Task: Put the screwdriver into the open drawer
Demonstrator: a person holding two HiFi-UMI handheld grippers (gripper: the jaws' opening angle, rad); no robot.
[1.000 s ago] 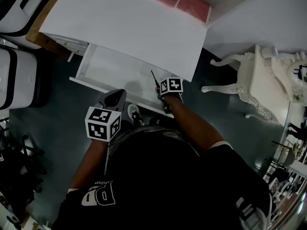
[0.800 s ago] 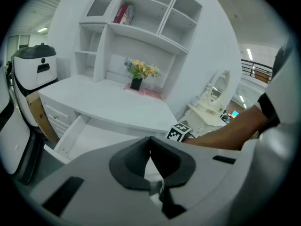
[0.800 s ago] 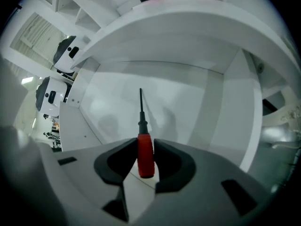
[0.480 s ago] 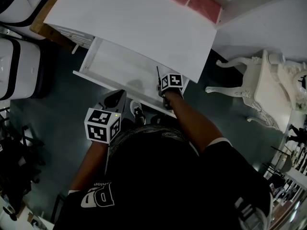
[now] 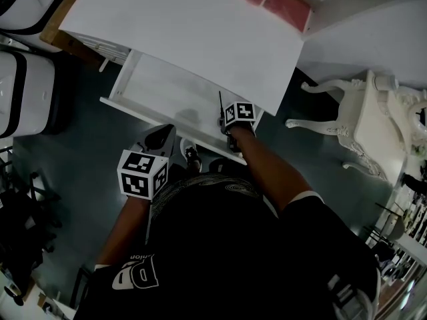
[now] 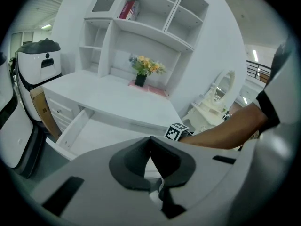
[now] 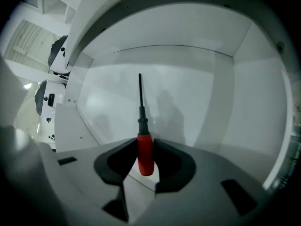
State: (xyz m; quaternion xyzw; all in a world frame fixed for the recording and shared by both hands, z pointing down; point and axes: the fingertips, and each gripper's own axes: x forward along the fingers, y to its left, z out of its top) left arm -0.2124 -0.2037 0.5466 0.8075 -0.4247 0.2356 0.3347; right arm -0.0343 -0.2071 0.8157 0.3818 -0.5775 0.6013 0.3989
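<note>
I have the right gripper (image 5: 227,127) at the right front corner of the open drawer (image 5: 163,89), its jaws pinching the red handle of the screwdriver (image 5: 220,104). In the right gripper view the pads of the right gripper (image 7: 145,155) press on both sides of that handle, and the screwdriver (image 7: 141,121) points its black collar and thin shaft straight ahead over the drawer's bare white floor (image 7: 197,102). I cannot tell whether the tip touches the floor. Compared with a second ago, this gripper has sunk slightly toward the drawer and sits a little further in past the front edge; since the half-second frame it has barely moved, and the grip on the handle looks the same. The left gripper (image 5: 162,133) has stayed where it was, just in front of the drawer's front panel and well apart from the screwdriver. In its own view the left gripper (image 6: 150,147) has its jaws pressed together at the tips with nothing between them. The white desk (image 5: 187,32) above the drawer sits slightly higher in the head view than a second ago.
</note>
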